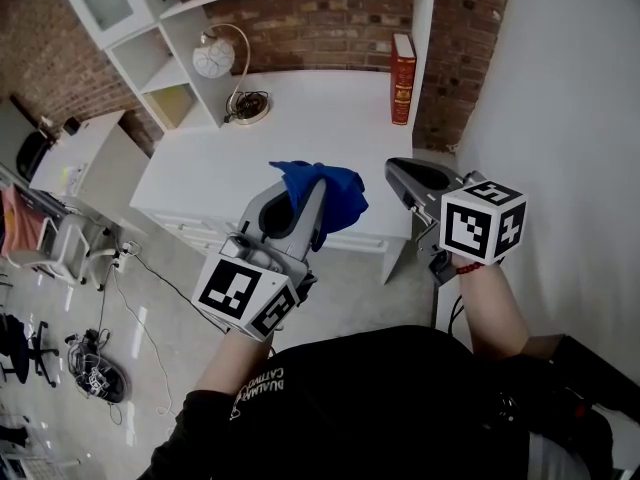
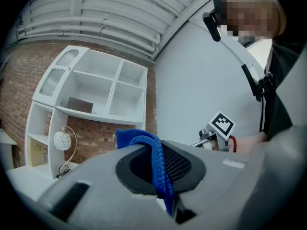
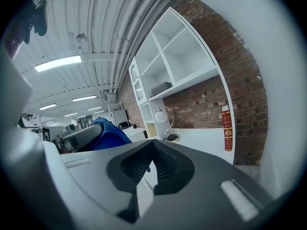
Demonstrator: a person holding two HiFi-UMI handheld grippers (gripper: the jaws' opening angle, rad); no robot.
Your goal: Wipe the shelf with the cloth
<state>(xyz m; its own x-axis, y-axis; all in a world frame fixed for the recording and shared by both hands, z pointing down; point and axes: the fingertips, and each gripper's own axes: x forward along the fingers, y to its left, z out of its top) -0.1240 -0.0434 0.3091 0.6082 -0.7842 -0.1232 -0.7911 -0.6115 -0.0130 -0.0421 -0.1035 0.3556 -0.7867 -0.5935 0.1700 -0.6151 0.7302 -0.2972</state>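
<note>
A blue cloth (image 1: pixel 338 190) is bunched in my left gripper (image 1: pixel 304 190), which is shut on it and held in the air in front of the white desk (image 1: pixel 300 128). In the left gripper view the cloth (image 2: pixel 140 141) folds over between the pads. My right gripper (image 1: pixel 402 174) hangs beside it to the right, shut with nothing in it. The white shelf unit (image 1: pixel 165 43) rises at the back left of the desk; its long shelf (image 3: pixel 187 83) shows in the right gripper view, and the cloth (image 3: pixel 109 135) shows there at the left.
A red book (image 1: pixel 403 78) stands upright at the desk's back right against the brick wall. A round lamp (image 1: pixel 214 58) with a curved stem sits by the shelf unit. A dark box (image 2: pixel 79 105) lies on an upper shelf. A white wall runs along the right.
</note>
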